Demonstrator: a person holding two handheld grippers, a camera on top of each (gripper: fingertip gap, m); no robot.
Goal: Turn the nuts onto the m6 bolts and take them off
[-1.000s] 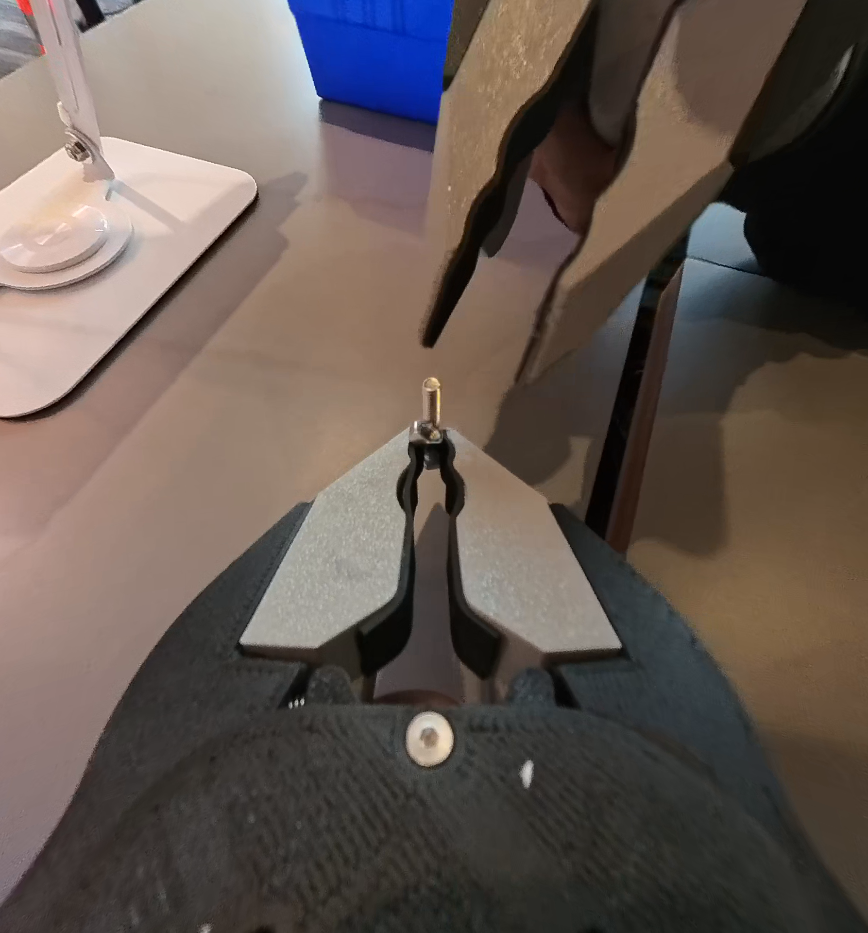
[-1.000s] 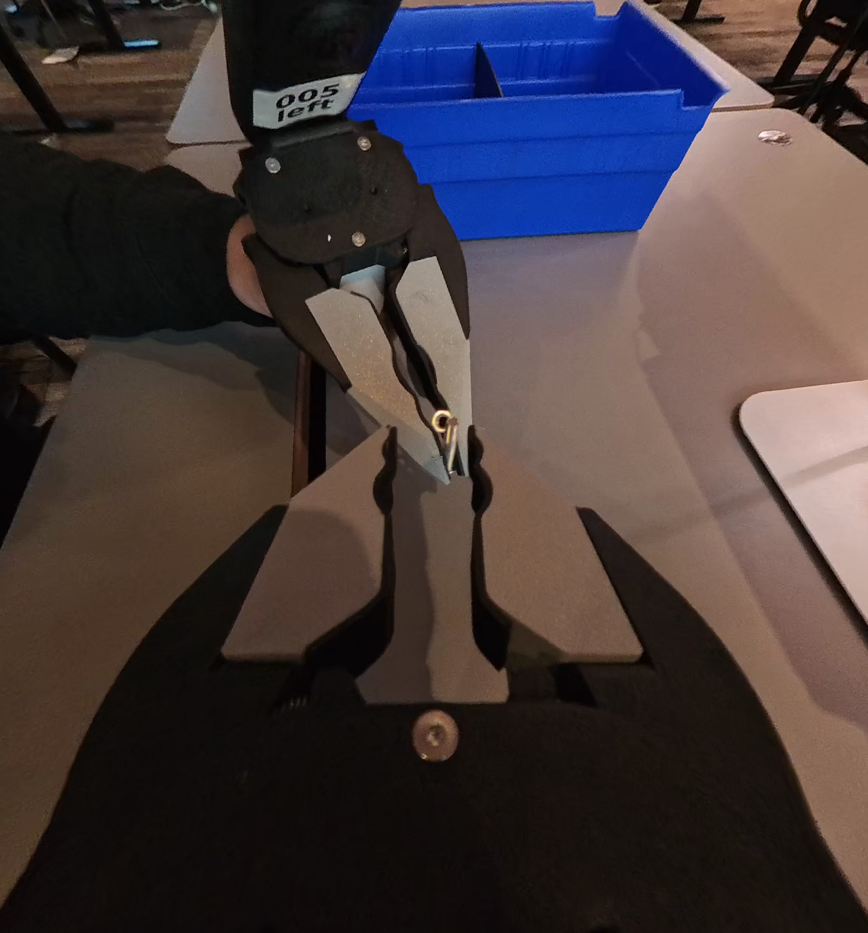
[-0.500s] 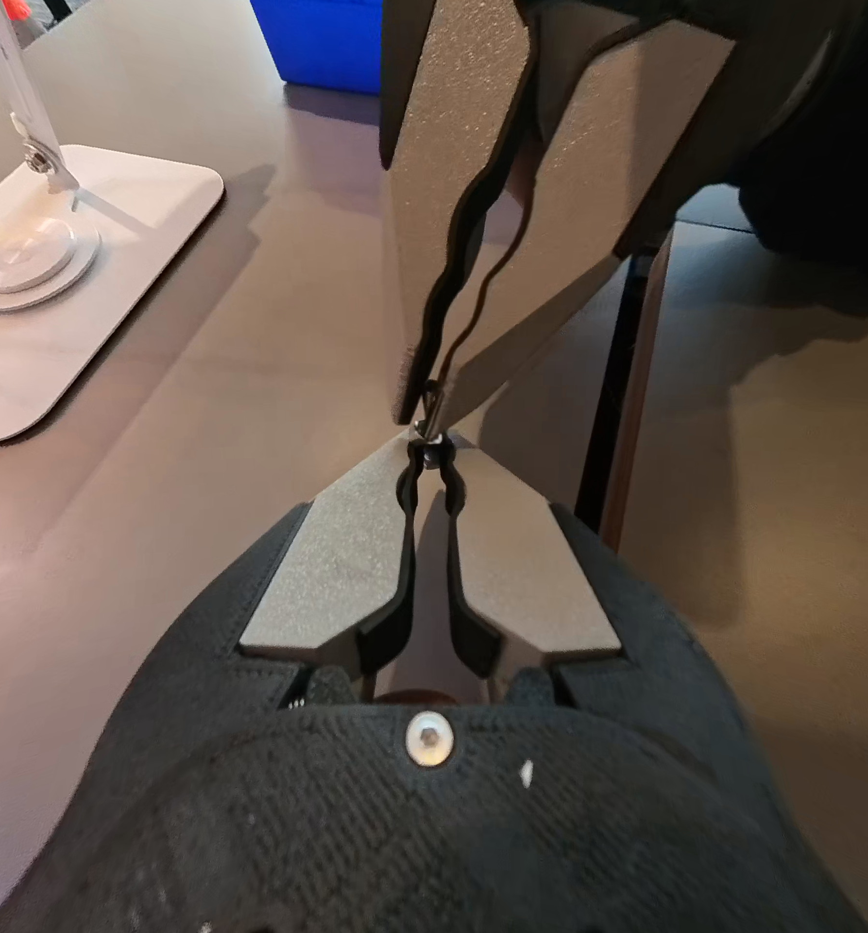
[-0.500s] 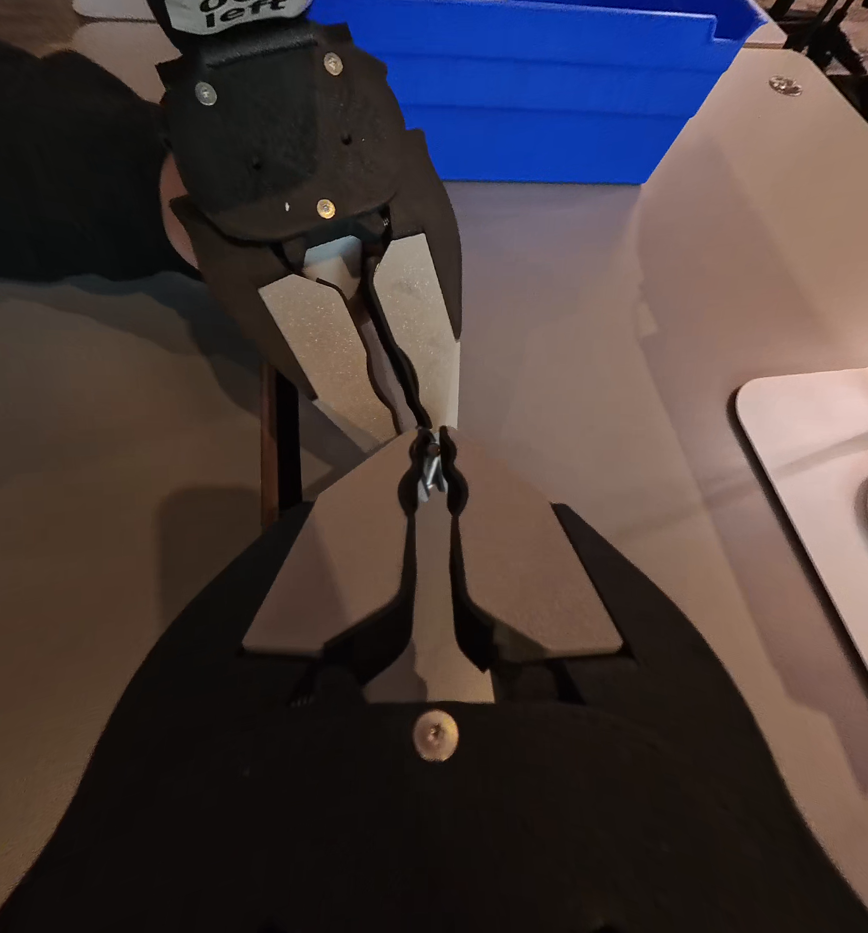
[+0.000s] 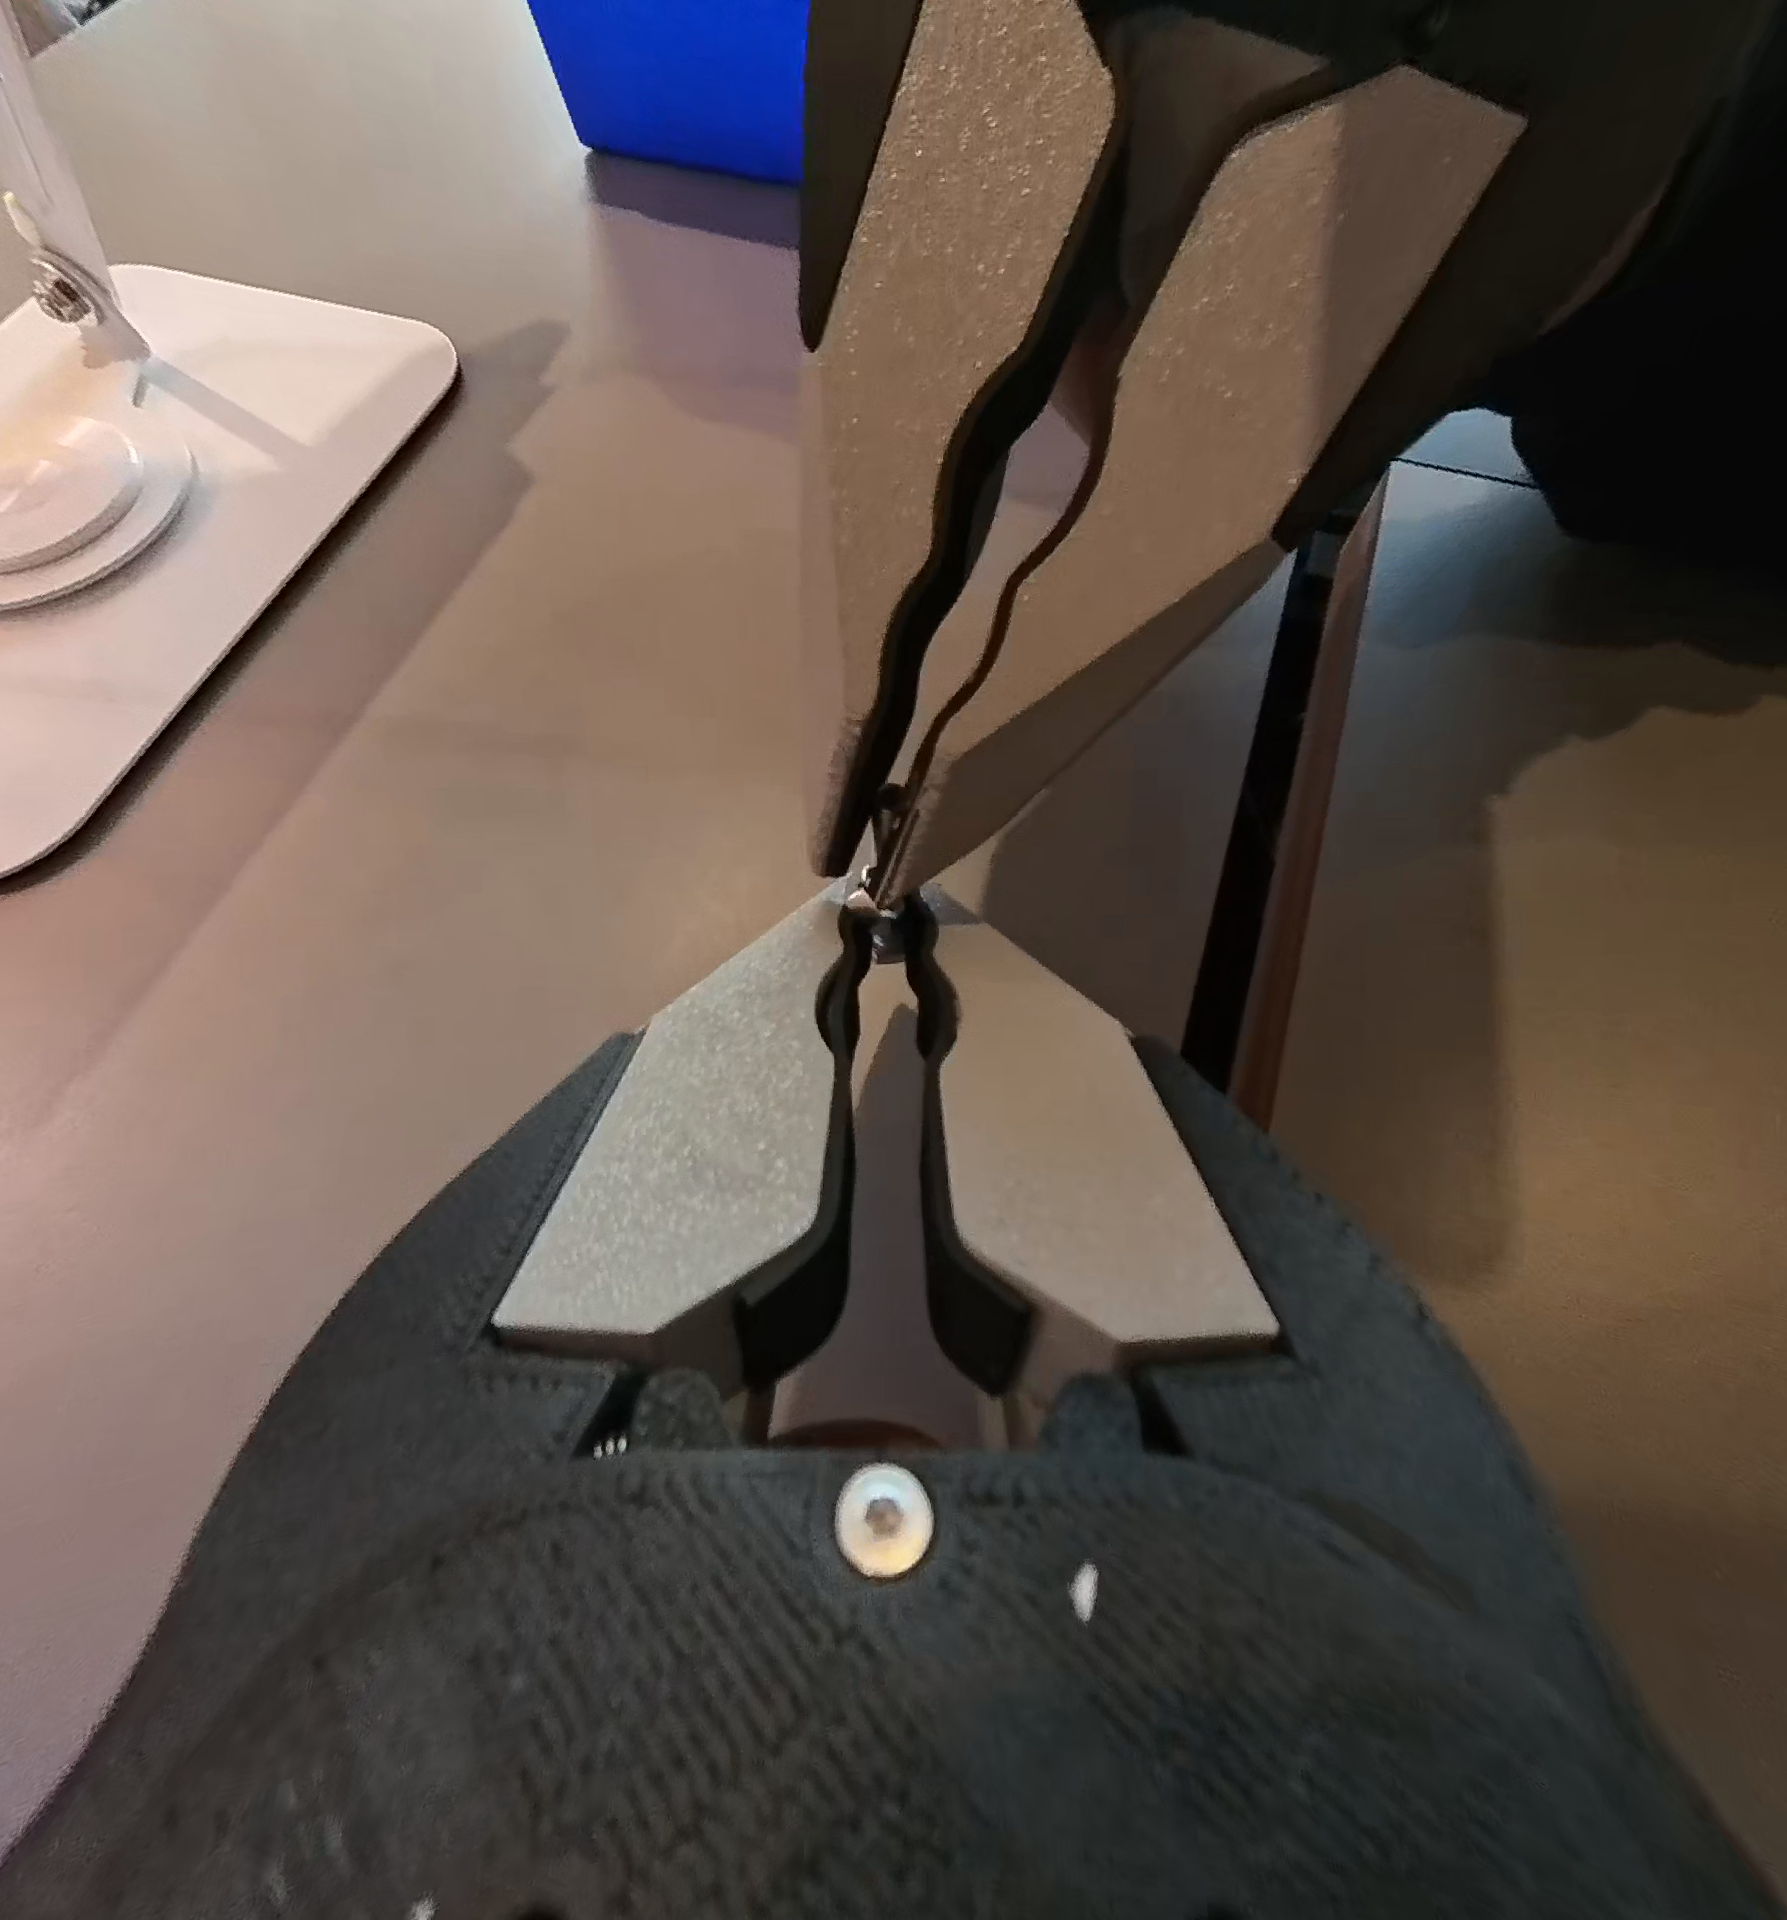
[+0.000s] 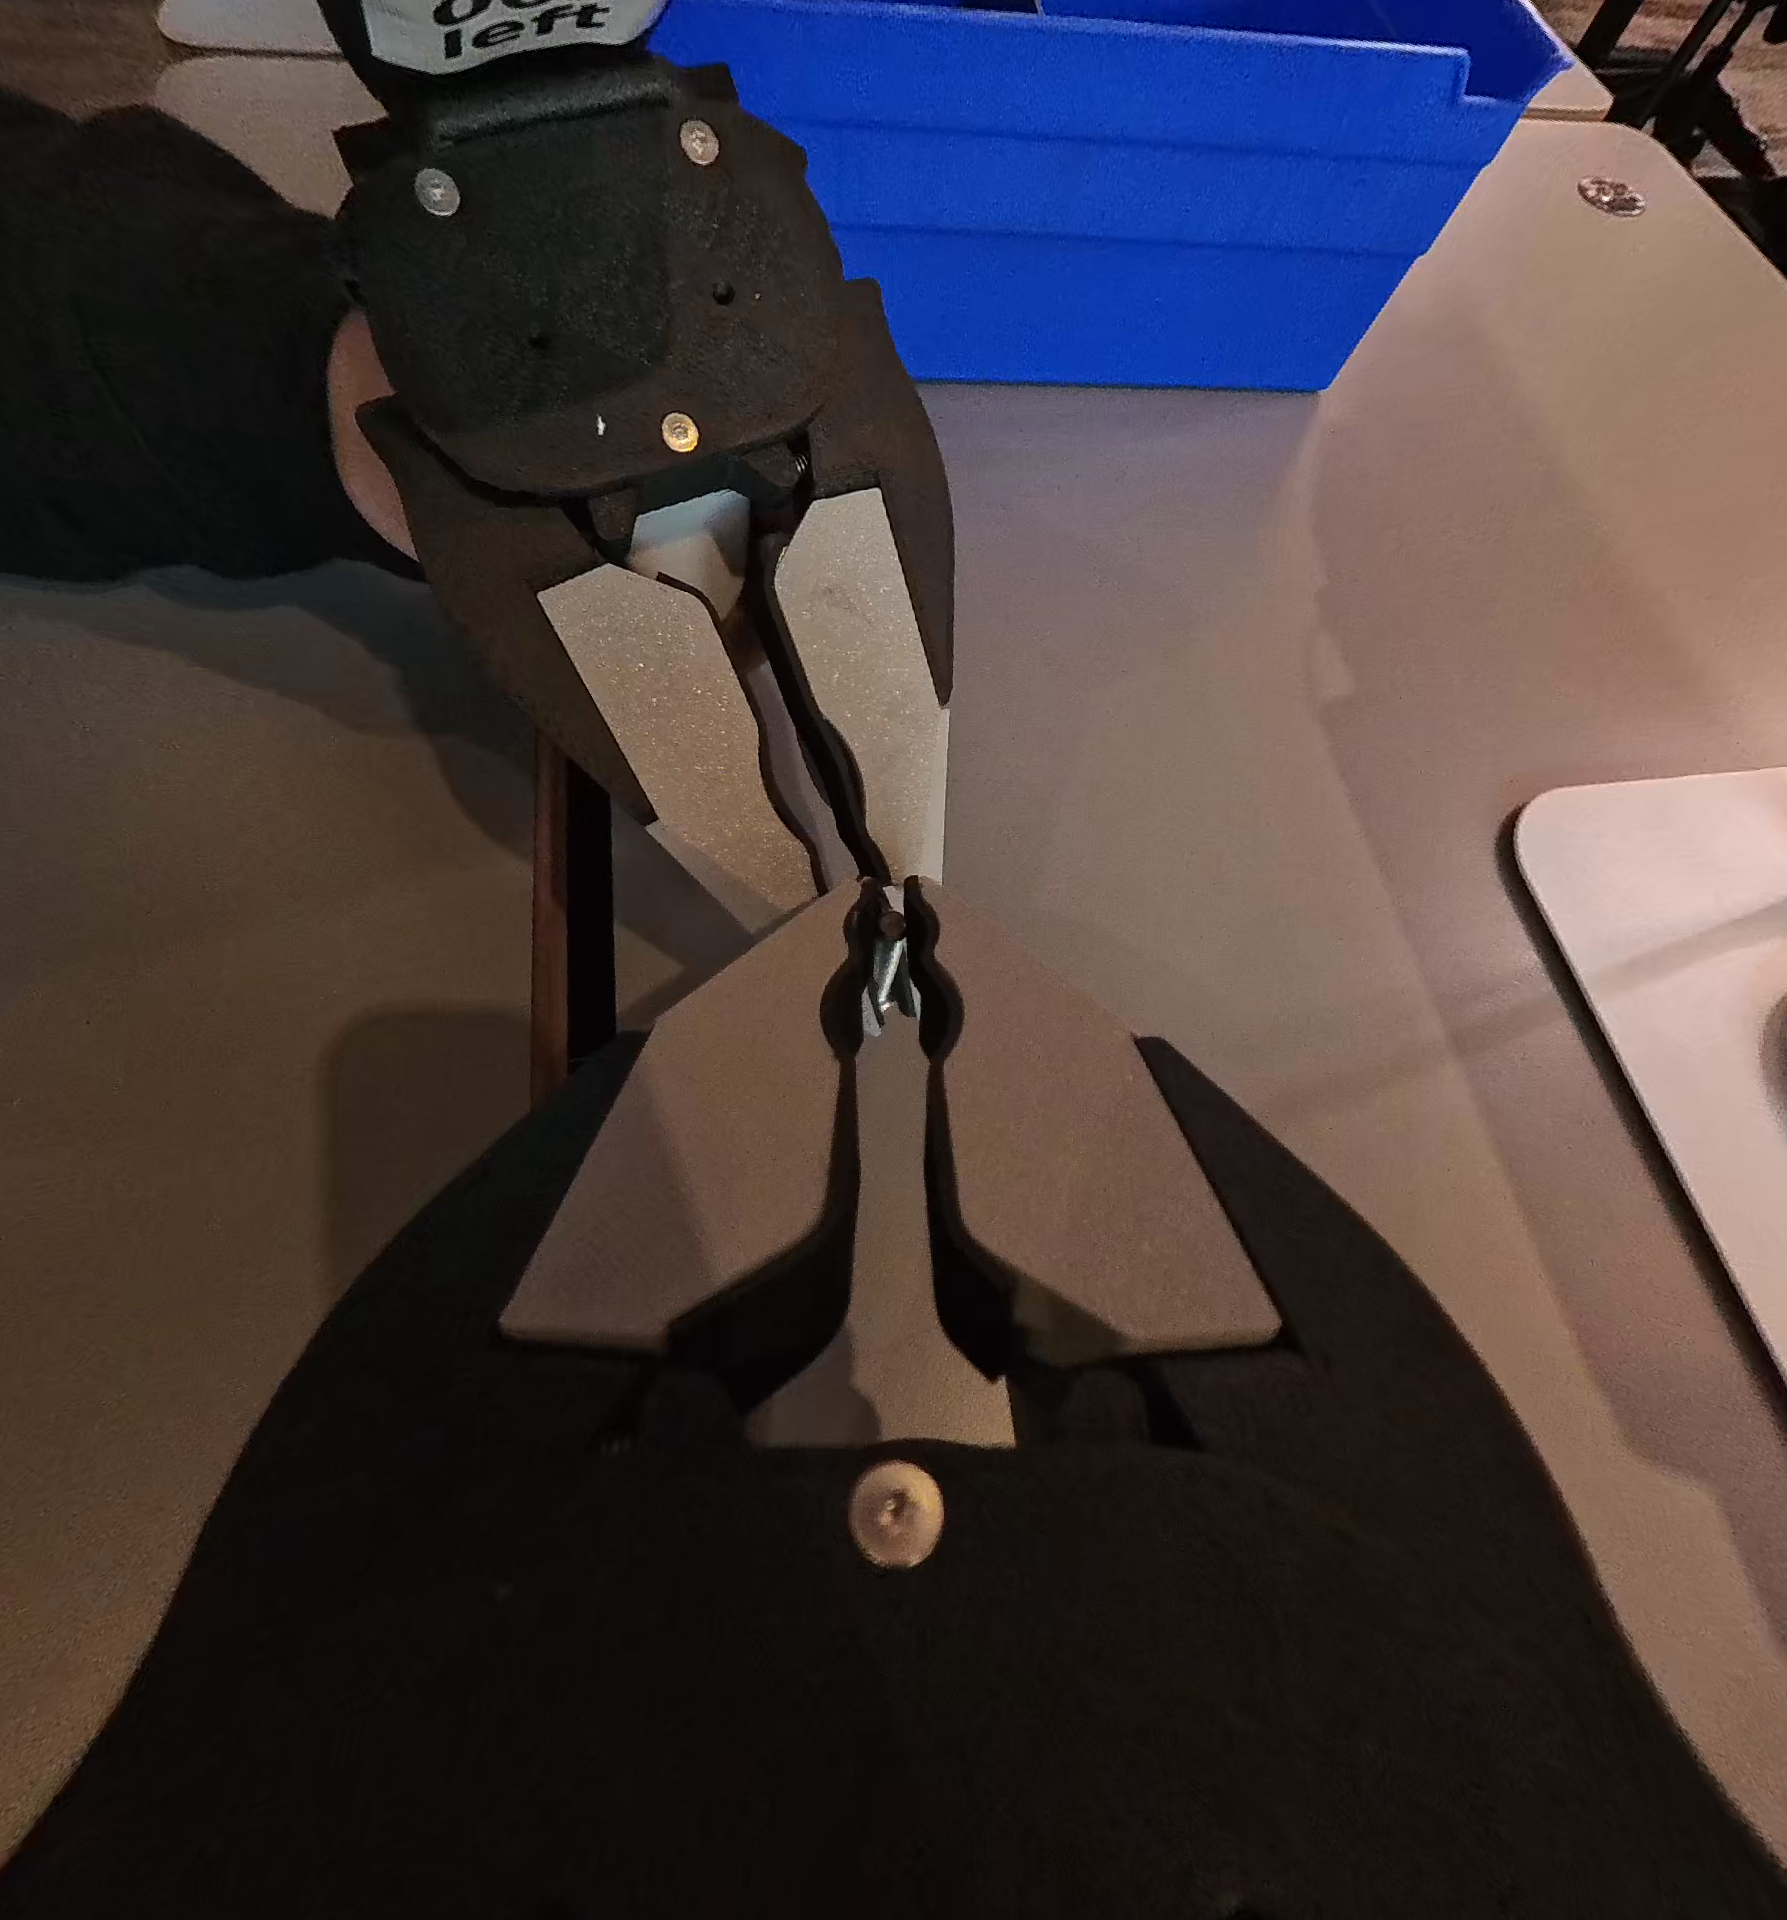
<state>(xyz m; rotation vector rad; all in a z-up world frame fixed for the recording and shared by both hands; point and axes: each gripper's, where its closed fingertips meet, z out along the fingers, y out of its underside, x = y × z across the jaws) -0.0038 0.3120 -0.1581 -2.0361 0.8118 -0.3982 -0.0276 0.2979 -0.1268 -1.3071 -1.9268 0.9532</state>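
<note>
A small silver bolt point(image 6: 887, 982) with a nut point(image 5: 884, 935) on it is held between both grippers above the grey table. My left gripper point(image 5: 884, 920) is shut on the nut at its fingertips. My right gripper point(image 6: 889, 904) is shut on the bolt's threaded shank, and its wider end lies between the fingers towards the camera. The two grippers meet tip to tip. In the left wrist view the right gripper point(image 5: 873, 847) comes down from the top. In the right wrist view the left gripper point(image 6: 884, 883) reaches in from the upper left. Most of the bolt is hidden in the left wrist view.
A blue bin point(image 6: 1128, 208) stands at the far side of the table. A white stand base point(image 5: 193, 520) lies left of my left gripper, also at the right edge point(image 6: 1699, 987). A dark gap between table tops point(image 5: 1273, 779) runs under the grippers. A person's dark sleeve point(image 6: 89, 364) is behind the left gripper. My two grippers' fingertips are within a few centimetres of each other.
My right gripper was open and short of the bolt. It moved in over the shank and shut on it. My left gripper kept its hold.
</note>
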